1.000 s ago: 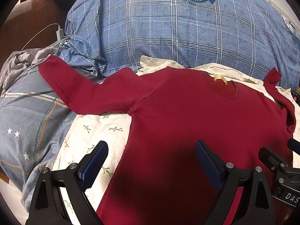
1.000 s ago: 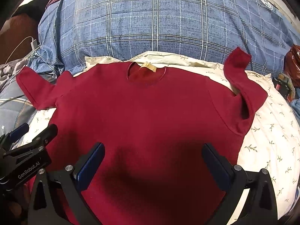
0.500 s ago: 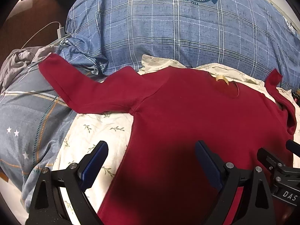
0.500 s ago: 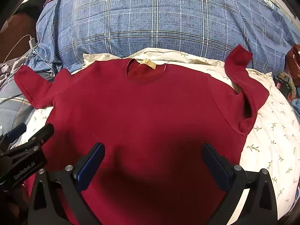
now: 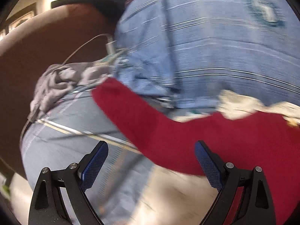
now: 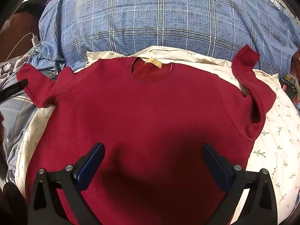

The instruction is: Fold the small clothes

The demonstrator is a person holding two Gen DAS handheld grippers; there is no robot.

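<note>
A big blue plaid quilt fills the far side of the bed. In front of it a flowery sheet carries the red shirt, flat, front up, neck to the quilt. It looks soft, light and floppy. Its left sleeve looks good to pinch. The left hand-held gripper and right hand-held gripper gape wide, holding nothing.

Bed and bedding fill the scene.
Blue plaid duvet ahead of the tongs, floral cream sheet beneath, brown headboard far left.
</note>
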